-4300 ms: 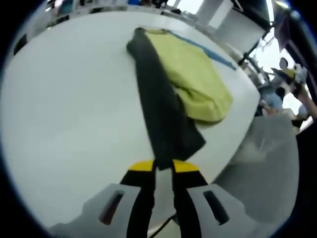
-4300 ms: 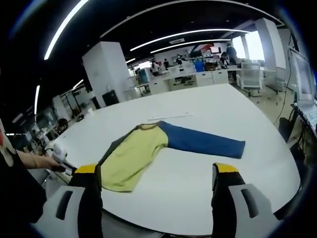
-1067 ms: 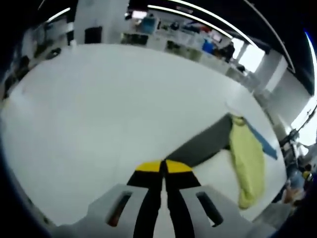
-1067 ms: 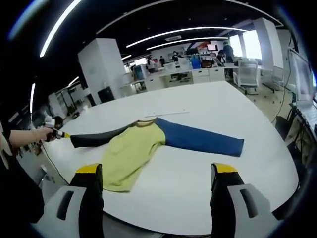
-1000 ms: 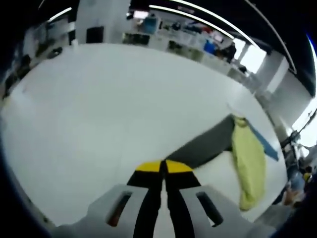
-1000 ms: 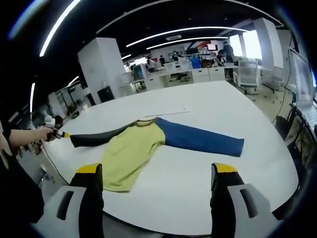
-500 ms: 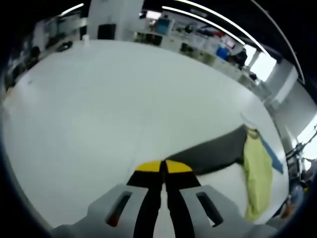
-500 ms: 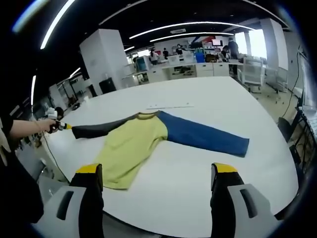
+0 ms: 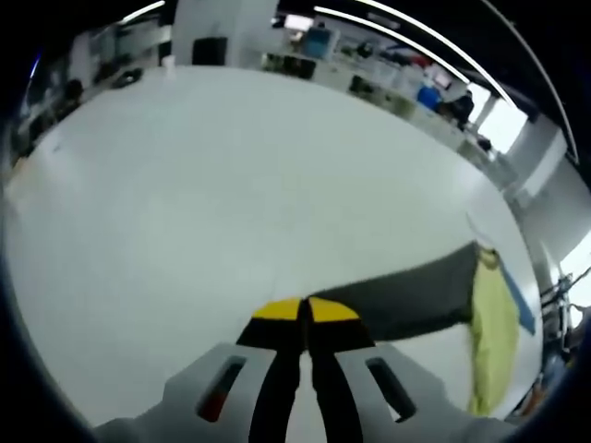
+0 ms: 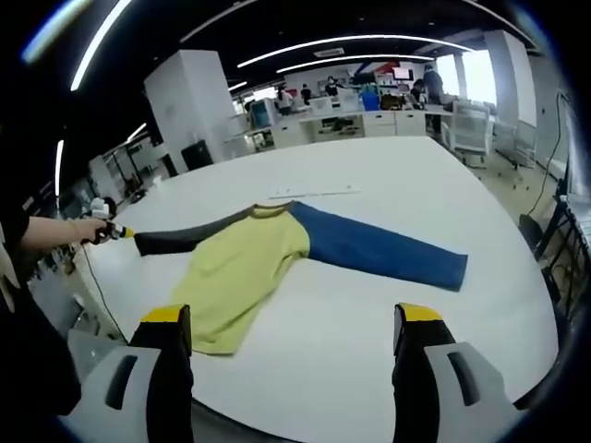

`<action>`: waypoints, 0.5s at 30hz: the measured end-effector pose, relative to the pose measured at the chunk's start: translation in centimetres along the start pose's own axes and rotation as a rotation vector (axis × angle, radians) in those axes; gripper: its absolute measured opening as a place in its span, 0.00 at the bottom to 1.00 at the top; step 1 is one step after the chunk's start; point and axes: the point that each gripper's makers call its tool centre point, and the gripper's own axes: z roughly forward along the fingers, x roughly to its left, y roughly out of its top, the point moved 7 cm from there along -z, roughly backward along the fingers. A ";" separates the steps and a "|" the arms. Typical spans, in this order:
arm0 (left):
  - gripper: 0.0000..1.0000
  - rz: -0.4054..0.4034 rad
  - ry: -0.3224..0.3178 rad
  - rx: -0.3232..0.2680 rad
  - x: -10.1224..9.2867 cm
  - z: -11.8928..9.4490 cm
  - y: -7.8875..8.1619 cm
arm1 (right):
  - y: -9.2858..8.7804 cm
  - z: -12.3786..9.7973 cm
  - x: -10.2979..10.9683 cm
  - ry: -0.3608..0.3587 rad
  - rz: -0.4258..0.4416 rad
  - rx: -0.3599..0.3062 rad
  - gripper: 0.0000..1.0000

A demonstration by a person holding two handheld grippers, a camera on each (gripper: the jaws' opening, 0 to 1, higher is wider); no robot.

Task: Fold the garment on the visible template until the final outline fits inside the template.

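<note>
A long-sleeved shirt lies spread on a big white table (image 10: 388,231): yellow-green body (image 10: 238,272), blue sleeve (image 10: 383,251) out to the right, dark grey sleeve (image 10: 189,236) out to the left. In the left gripper view my left gripper (image 9: 304,314) is shut on the cuff of the grey sleeve (image 9: 406,293), which runs right to the yellow body (image 9: 494,328). In the right gripper view that same left gripper (image 10: 109,231), in a person's hand, holds the cuff at the table's left edge. My right gripper (image 10: 291,318) hangs open above the near edge, well short of the shirt.
A thin pale strip (image 10: 312,194) lies on the table just beyond the collar. Office desks, monitors and people (image 10: 369,106) stand far behind. A white pillar (image 10: 189,111) rises at the back left. Floor and chairs lie off the table's right side (image 10: 545,231).
The left gripper has pulled the grey sleeve out straight to the left, away from the body. The shirt now lies with both sleeves spread. The right gripper stayed open and nearly still.
</note>
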 end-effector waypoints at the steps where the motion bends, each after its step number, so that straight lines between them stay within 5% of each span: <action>1: 0.00 0.002 0.001 0.003 0.1 0.1 0.0 | 0.0 0.1 0.0 0.001 0.001 0.000 0.90; 15: 0.00 0.050 0.021 0.087 1.8 2.9 -0.9 | 0.0 1.0 -0.4 -0.012 0.015 0.004 0.90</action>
